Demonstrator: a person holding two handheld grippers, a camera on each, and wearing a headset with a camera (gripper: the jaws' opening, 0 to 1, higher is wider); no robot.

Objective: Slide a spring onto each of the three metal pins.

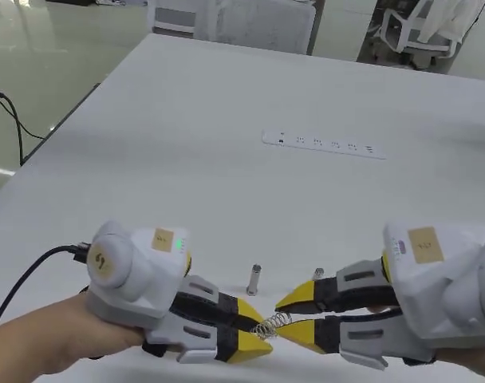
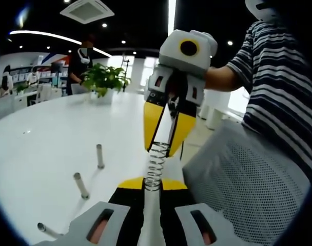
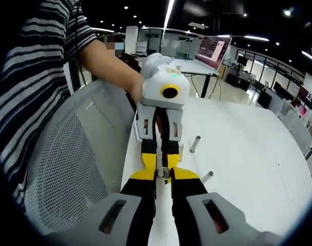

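The two tools meet tip to tip at the near edge of the white desk (image 1: 187, 159). The left tool (image 1: 258, 333) has its yellow jaws pressed together on one end of a spring (image 1: 270, 325). The right tool (image 1: 284, 317) pinches the other end, so the spring sits stretched between them, low over the desk.

Just beyond the tips a metal pin (image 1: 254, 279) stands upright and bare. A second pin (image 1: 318, 274), also bare, stands to its right, close beside the right tool's upper jaw. In the left gripper view a third pin (image 2: 45, 230) shows at the lower edge, in line with the other two.

Farther out, a white power strip (image 1: 322, 144) lies across the middle of the desk, well apart from the pins. Past the far edge stand office chairs (image 1: 258, 24).
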